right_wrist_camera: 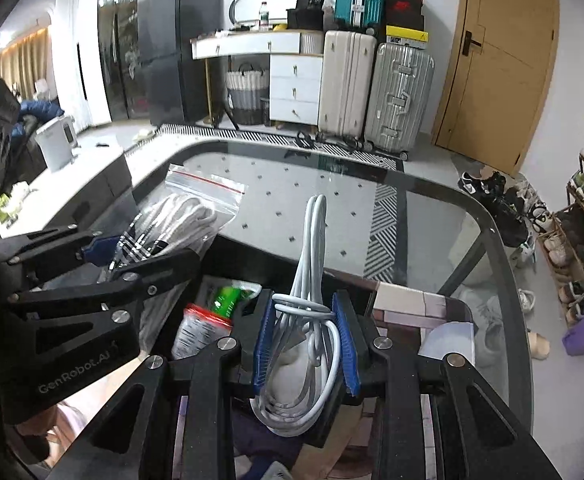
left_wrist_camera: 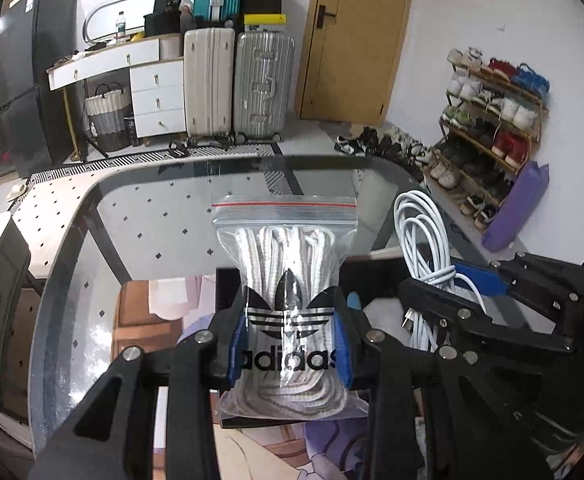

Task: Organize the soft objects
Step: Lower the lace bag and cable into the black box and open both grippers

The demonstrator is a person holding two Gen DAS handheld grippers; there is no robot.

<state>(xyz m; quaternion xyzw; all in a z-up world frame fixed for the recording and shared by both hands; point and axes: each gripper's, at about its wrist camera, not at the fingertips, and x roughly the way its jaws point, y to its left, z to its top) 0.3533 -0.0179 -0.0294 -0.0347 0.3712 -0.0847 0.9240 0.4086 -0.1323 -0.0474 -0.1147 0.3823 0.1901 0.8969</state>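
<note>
- Seen from the left wrist, a glass table point(left_wrist_camera: 139, 216) with a rounded dark rim fills the middle ground; behind it two upright suitcases point(left_wrist_camera: 239, 88), a white drawer unit point(left_wrist_camera: 157, 98) and a wooden door point(left_wrist_camera: 352, 40) are lined along the wall, and a shoe rack point(left_wrist_camera: 492, 120) is stood at the right.
- A clear zip bag of white laces point(left_wrist_camera: 287, 280), printed with a black adidas logo, is pinched between the blue pads of the left gripper point(left_wrist_camera: 289, 354); the bag is held upright above the table, its red-lined seal at the top.
- At the right of this view, a coiled white cable point(left_wrist_camera: 424, 240) is clamped in the right gripper point(left_wrist_camera: 458, 286), just beside the bag.
- Below both grippers, a dark open box point(left_wrist_camera: 231, 280) is partly seen.
- Viewed from the right wrist, the same glass table point(right_wrist_camera: 432, 216) is spread ahead, with the suitcases point(right_wrist_camera: 372, 92) and door point(right_wrist_camera: 500, 60) beyond.
- The right gripper point(right_wrist_camera: 306, 344) is closed on the white cable point(right_wrist_camera: 312, 248), whose loops are stood up between the blue pads.
- At the left, the bag of laces point(right_wrist_camera: 187, 216) is gripped by the left gripper point(right_wrist_camera: 125, 256), tilted.
- Under the grippers, the box point(right_wrist_camera: 231, 256) is seen to hold a green packet point(right_wrist_camera: 227, 298) and a red-edged packet point(right_wrist_camera: 197, 332).
</note>
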